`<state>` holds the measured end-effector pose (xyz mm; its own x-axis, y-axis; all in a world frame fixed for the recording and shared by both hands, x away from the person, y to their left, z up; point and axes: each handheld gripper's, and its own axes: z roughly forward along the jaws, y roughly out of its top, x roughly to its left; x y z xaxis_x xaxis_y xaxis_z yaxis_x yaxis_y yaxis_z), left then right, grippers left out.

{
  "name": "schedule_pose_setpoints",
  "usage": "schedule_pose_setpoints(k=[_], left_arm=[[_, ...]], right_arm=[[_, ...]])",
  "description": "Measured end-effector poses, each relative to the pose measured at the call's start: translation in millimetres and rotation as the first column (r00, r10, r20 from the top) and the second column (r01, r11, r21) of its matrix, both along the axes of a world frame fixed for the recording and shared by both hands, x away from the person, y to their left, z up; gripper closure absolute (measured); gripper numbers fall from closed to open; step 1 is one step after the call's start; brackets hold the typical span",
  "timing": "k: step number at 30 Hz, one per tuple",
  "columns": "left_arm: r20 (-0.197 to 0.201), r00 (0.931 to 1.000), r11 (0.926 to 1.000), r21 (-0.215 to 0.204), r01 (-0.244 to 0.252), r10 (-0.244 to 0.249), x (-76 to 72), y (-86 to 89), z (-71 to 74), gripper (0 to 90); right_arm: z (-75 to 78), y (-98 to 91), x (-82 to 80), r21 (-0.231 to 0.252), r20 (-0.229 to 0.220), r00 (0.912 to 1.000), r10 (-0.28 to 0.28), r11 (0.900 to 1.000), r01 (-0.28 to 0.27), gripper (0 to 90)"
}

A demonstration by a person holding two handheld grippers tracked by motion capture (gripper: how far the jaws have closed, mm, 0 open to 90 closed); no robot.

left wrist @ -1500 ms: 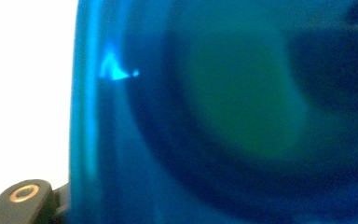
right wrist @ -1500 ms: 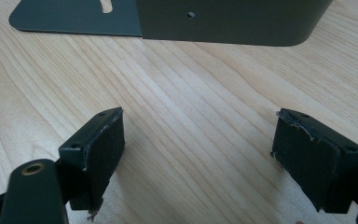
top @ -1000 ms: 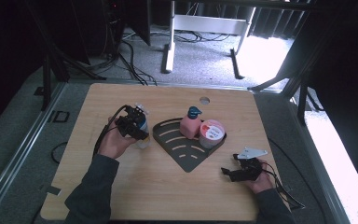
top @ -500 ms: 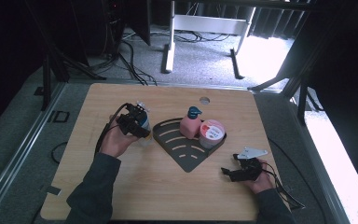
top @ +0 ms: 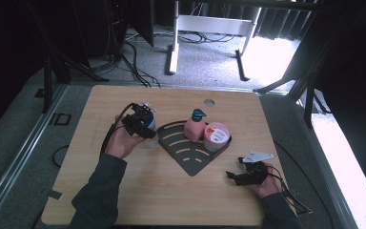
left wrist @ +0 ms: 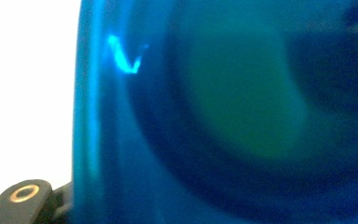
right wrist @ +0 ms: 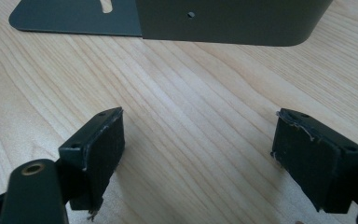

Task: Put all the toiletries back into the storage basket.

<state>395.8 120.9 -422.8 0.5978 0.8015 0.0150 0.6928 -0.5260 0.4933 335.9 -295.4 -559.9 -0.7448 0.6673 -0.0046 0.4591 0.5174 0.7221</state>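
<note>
My left gripper (top: 144,126) is shut on a blue see-through container (top: 148,116) with a pale top, held just off the left corner of a dark fan-shaped rack (top: 190,153). In the left gripper view the blue container (left wrist: 214,116) is blurred and very close, with one black finger (left wrist: 25,205) at the bottom left. A pink pump bottle (top: 194,129) with a teal head and a round pink tub (top: 216,136) stand in the rack's back part. My right gripper (top: 232,175) rests on the wood near the front right, open (right wrist: 198,140), with nothing between its pads and facing the rack's wall (right wrist: 223,23).
The wooden table (top: 124,191) has a small round hole (top: 209,102) near its far edge. Cables trail from both grippers. Beyond the table are a grey floor, desk legs and loose cords.
</note>
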Motion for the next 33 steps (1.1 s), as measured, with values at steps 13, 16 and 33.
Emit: schedule_pose_setpoints(k=[13, 16, 33], left_arm=[[0.011, 0.9999, 1.0, -0.002, 0.006, -0.006, 4.2, -5.9, 3.3, 54.9], [0.011, 0.9999, 0.9999, -0.009, 0.005, -0.005, 5.1, -7.1, 3.3, 54.9], [0.026, 0.9996, 0.9998, -0.017, 0.01, -0.009, 11.9, -17.7, 0.9, 54.9]], right_arm=[[0.0, 0.0, 0.1, 0.0, 0.001, 1.0, 0.001, 1.0, -0.001, 16.6], [0.0, 0.0, 0.1, 0.0, 0.001, 1.0, 0.001, 1.0, -0.001, 16.5], [0.0, 0.0, 0.0, 0.0, 0.001, 1.0, 0.0, 1.0, 0.0, 16.5]])
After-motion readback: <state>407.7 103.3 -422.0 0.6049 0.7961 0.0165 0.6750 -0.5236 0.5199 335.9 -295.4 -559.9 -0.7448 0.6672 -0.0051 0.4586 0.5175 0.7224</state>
